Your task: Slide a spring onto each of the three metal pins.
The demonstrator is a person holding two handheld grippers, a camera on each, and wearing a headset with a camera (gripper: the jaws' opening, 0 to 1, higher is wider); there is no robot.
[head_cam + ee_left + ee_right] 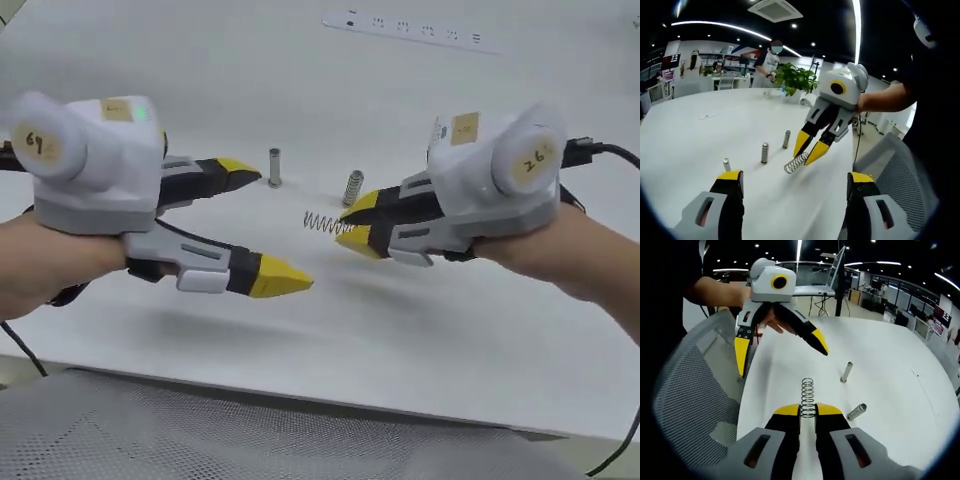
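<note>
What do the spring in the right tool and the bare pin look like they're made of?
Spring: thin coiled wire, bright grey gleam, probably steel. Bare pin: smooth cylinder, dull silver sheen, likely metal; which alloy, can't tell.

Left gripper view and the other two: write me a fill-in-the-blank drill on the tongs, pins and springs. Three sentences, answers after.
The right tongs are shut on a ____.
The left tongs stand ____.
Beside the bare pin, the sprung pins number ____.
Missing words: spring; open; two.
</note>
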